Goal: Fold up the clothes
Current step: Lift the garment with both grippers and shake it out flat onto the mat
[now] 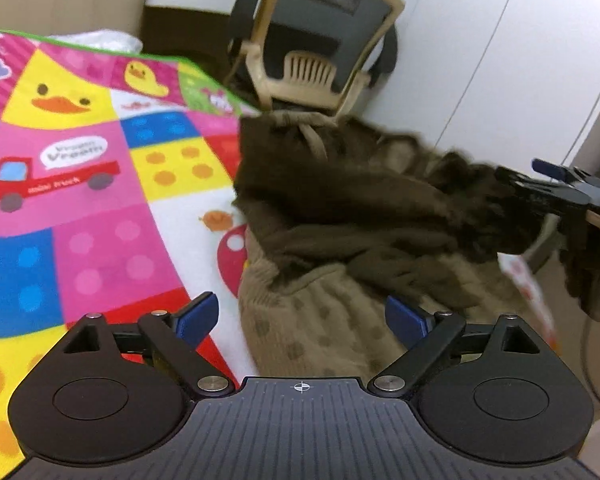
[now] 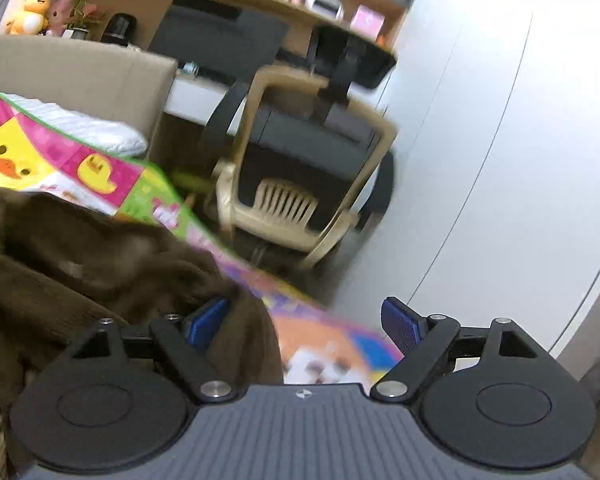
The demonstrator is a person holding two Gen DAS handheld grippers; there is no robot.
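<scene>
A brown fleece garment (image 1: 352, 208) with a tan dotted lining lies bunched at the right edge of a colourful play mat (image 1: 80, 184). My left gripper (image 1: 302, 320) is open, its blue pads just above the tan lining, holding nothing. My right gripper (image 2: 306, 322) is open; its left pad touches the brown fleece (image 2: 80, 276), which drapes past the jaw gap. In the left wrist view the right gripper (image 1: 560, 188) shows at the far right, against the garment's raised end.
A beige and black office chair (image 1: 320, 44) stands just beyond the mat's far corner, also in the right wrist view (image 2: 296, 172). A white wardrobe (image 2: 500, 120) is on the right. A cardboard box (image 2: 72, 76), a desk and shelves stand behind.
</scene>
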